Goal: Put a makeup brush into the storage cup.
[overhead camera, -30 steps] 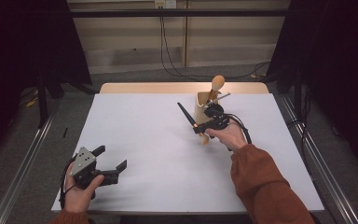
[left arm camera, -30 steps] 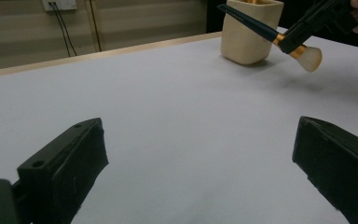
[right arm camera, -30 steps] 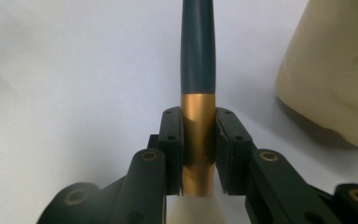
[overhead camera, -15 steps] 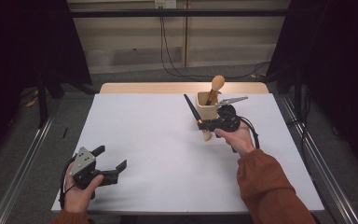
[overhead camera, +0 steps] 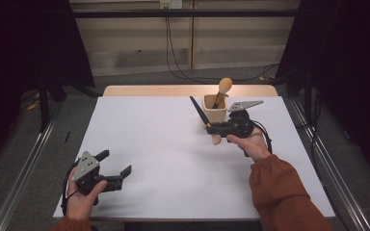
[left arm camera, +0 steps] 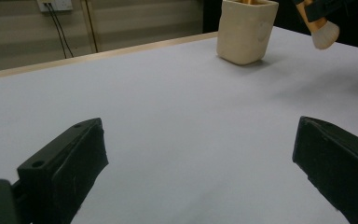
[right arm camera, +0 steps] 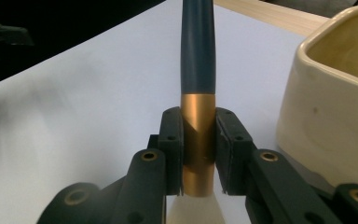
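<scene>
Jaws of our right gripper (right arm camera: 198, 149) pinch the brush (right arm camera: 197, 93) at its gold band, just beside the cream cup (overhead camera: 214, 109); our left gripper (overhead camera: 113, 166), jaws spread, rests on the table (overhead camera: 164, 144).

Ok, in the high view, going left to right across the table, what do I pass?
Left gripper → dark-handled brush held in the right gripper → cream holder with a wooden-handled tool in it.

a lab-like test bay — white table (overhead camera: 139, 144), black curtains (overhead camera: 24, 53), floor rails (overhead camera: 24, 173), trailing wall cables (overhead camera: 173, 43).
</scene>
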Available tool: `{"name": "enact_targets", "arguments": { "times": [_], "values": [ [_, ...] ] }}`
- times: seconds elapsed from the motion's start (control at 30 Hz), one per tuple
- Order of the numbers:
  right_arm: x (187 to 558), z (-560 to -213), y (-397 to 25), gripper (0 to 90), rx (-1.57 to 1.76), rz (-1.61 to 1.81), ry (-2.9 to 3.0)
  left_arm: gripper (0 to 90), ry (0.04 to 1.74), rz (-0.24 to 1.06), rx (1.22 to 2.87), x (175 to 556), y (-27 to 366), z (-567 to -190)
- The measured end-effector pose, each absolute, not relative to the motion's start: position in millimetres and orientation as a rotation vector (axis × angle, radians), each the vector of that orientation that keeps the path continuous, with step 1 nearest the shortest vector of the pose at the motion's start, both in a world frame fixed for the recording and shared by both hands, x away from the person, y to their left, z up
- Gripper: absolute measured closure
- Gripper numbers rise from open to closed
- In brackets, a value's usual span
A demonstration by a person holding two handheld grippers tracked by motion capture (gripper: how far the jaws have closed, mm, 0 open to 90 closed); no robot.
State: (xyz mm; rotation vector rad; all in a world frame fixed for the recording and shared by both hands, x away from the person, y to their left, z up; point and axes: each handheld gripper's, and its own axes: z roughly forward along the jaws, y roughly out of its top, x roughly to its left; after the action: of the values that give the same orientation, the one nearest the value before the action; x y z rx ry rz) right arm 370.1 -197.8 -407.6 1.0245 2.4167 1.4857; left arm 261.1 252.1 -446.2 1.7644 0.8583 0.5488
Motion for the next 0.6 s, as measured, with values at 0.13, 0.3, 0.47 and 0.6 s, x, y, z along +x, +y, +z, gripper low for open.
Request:
{"name": "enact_targets", "arguments": {
  "times": [0.13,0.3,0.47,0.6],
  "values": [
    [366,-406,-197,75.1,0.963,1.483,2.463,2.7,0.854,0.547,1.767,261,252,-445],
    [358,-402,-190,75.1,0.87,1.48,2.535,2.7,0.83,0.539,1.782,262,249,-444],
    [354,-400,-184,75.1,0.803,1.435,2.608,2.7,0.81,0.518,1.806,264,246,-442],
    [353,-401,-180,75.1,0.776,1.393,2.667,2.7,0.785,0.501,1.83,265,241,-441]
  ]
}}
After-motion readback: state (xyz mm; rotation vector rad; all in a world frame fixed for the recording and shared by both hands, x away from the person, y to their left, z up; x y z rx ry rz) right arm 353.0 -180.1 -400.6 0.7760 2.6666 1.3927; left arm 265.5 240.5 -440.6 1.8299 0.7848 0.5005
